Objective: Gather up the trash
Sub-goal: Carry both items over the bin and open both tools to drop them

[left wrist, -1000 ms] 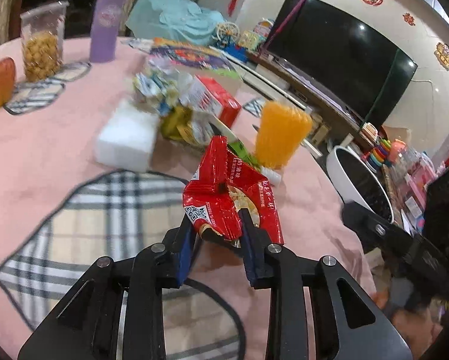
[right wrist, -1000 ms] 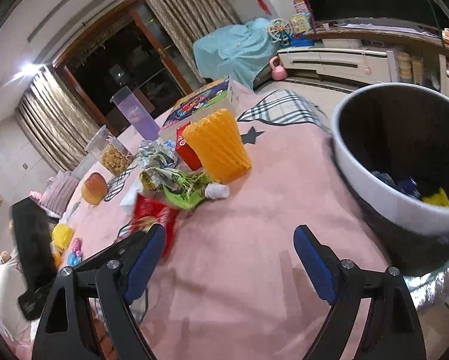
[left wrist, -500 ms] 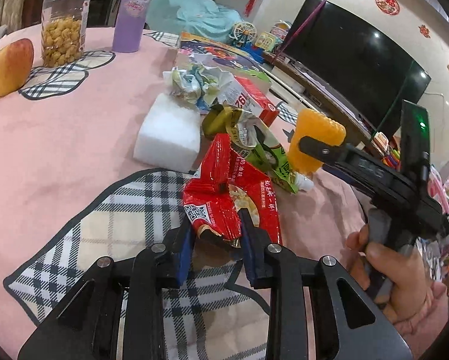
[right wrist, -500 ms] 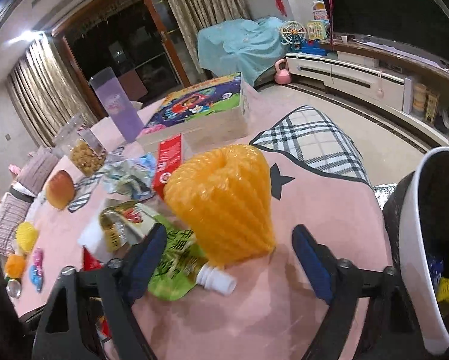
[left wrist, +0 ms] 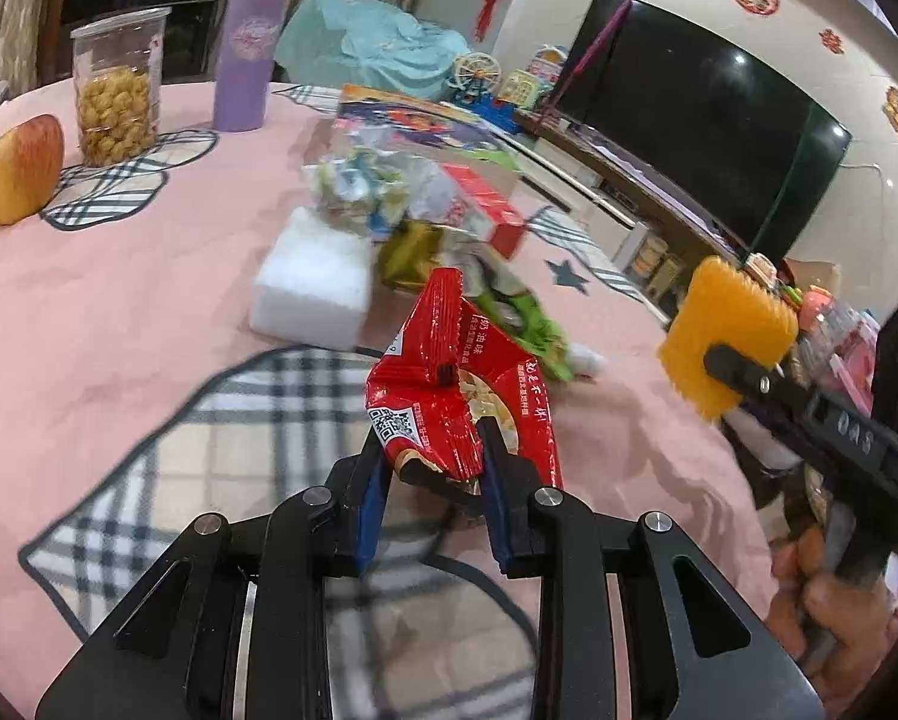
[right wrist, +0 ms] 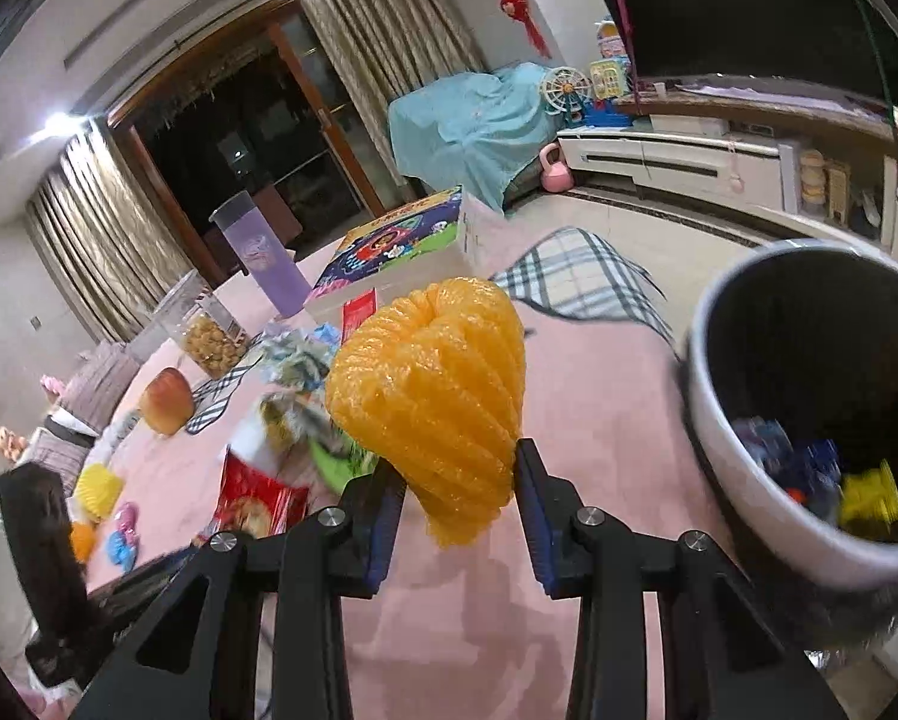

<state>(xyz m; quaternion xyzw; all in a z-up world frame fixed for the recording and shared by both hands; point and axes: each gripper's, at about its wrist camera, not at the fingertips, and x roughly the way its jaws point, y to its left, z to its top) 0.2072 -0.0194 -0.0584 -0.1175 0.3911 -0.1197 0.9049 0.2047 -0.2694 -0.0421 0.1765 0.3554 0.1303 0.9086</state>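
My left gripper [left wrist: 434, 468] is shut on a crumpled red snack bag [left wrist: 454, 384] and holds it above the pink tablecloth. My right gripper [right wrist: 457, 480] is shut on an orange foam fruit net [right wrist: 431, 396] and holds it lifted off the table; the net also shows at the right of the left wrist view [left wrist: 724, 339]. A grey trash bin [right wrist: 742, 480] with several bits of trash inside stands to the right of the table. More trash lies in a pile: a green pouch [left wrist: 520, 318], crumpled wrappers [left wrist: 371, 192] and a red box [left wrist: 484, 204].
A white foam block [left wrist: 314, 288] lies beside the pile. An apple [left wrist: 20, 171], a snack jar [left wrist: 116, 96], a purple bottle [left wrist: 245, 69] and a colourful box [right wrist: 401, 240] stand farther back. A TV [left wrist: 700, 132] and cabinet are beyond the table.
My right gripper closed on the orange foam net and lifted it off the table toward the bin side. My left gripper kept hold of the red bag.
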